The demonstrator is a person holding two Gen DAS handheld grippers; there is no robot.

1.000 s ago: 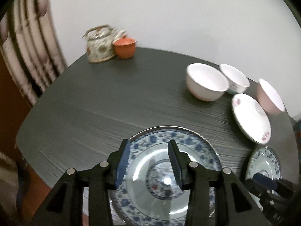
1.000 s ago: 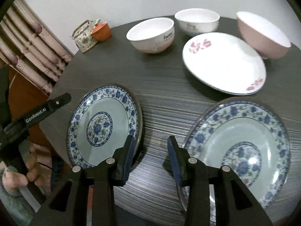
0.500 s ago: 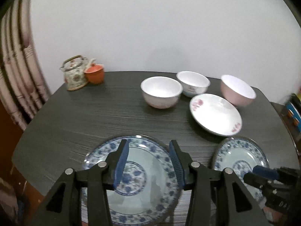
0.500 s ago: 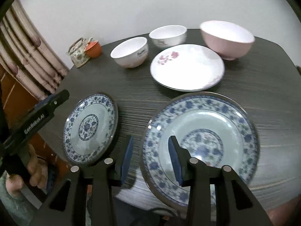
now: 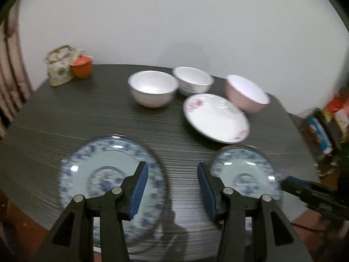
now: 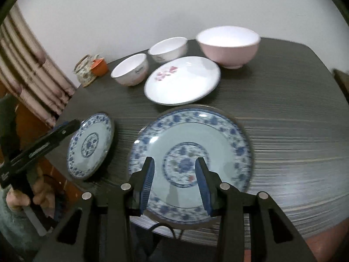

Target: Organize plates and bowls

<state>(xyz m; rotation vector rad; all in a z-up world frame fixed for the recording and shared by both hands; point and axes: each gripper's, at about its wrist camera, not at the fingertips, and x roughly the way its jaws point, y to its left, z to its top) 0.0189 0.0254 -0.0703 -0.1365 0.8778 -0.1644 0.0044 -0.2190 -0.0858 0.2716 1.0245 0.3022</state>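
Two blue-patterned plates lie near the table's front edge: a left one [image 5: 104, 170] [image 6: 90, 144] and a right one [image 5: 246, 170] [image 6: 187, 159]. Behind them lie a white plate with pink flowers [image 5: 216, 116] [image 6: 182, 79], two white bowls [image 5: 152, 87] [image 5: 193, 80] and a pink bowl [image 5: 246, 93] [image 6: 229, 45]. My left gripper [image 5: 173, 185] is open and empty above the gap between the two blue plates. My right gripper [image 6: 174, 182] is open and empty over the near part of the right blue plate.
A patterned teapot [image 5: 59, 65] and an orange cup [image 5: 81, 66] stand at the far left of the dark round table [image 5: 87, 120]. A striped curtain [image 6: 28, 69] hangs at the left. Coloured boxes [image 5: 327, 122] sit beyond the table's right edge.
My left gripper has swung right, from over the left blue plate to the gap between the plates. My right gripper has shifted right, further over the right blue plate. Both stay open.
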